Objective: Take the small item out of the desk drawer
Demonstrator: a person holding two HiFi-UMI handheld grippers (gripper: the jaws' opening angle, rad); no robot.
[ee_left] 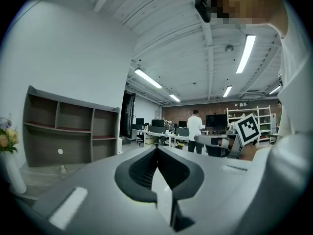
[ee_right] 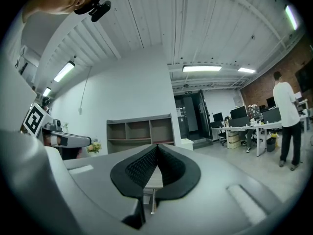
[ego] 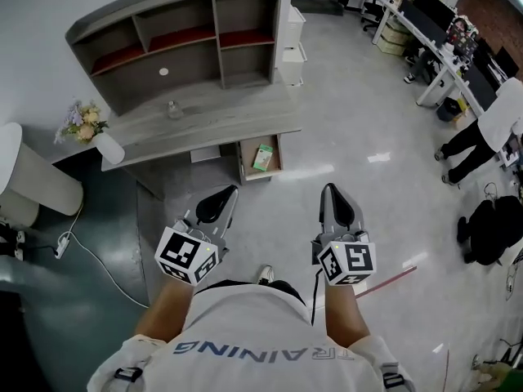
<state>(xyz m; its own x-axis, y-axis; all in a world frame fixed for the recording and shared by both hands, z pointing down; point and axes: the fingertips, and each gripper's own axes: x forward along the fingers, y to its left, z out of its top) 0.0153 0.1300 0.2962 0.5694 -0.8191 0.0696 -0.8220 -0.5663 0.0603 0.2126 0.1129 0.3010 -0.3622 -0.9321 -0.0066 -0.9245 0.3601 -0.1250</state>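
A grey desk (ego: pixel 204 121) with a shelf hutch stands ahead of me on the floor. Its drawer (ego: pixel 245 163) is pulled out under the desk's front right, and a small green item (ego: pixel 263 157) lies inside. I hold both grippers low in front of my body, well short of the drawer. My left gripper (ego: pixel 225 193) is shut with nothing between its jaws, and so is my right gripper (ego: pixel 330 191). In the left gripper view the jaws of the left gripper (ee_left: pixel 156 149) meet, with the hutch (ee_left: pixel 68 131) behind. In the right gripper view the right gripper (ee_right: pixel 156 147) points toward the hutch (ee_right: pixel 139 129).
A flower vase (ego: pixel 90 129) stands at the desk's left end and a small bottle (ego: pixel 172 109) sits on its top. A white drawer unit (ego: pixel 292 43) is beside the hutch. A person (ego: pixel 490 129) stands at office desks far right. A red strip (ego: pixel 396 280) lies on the floor.
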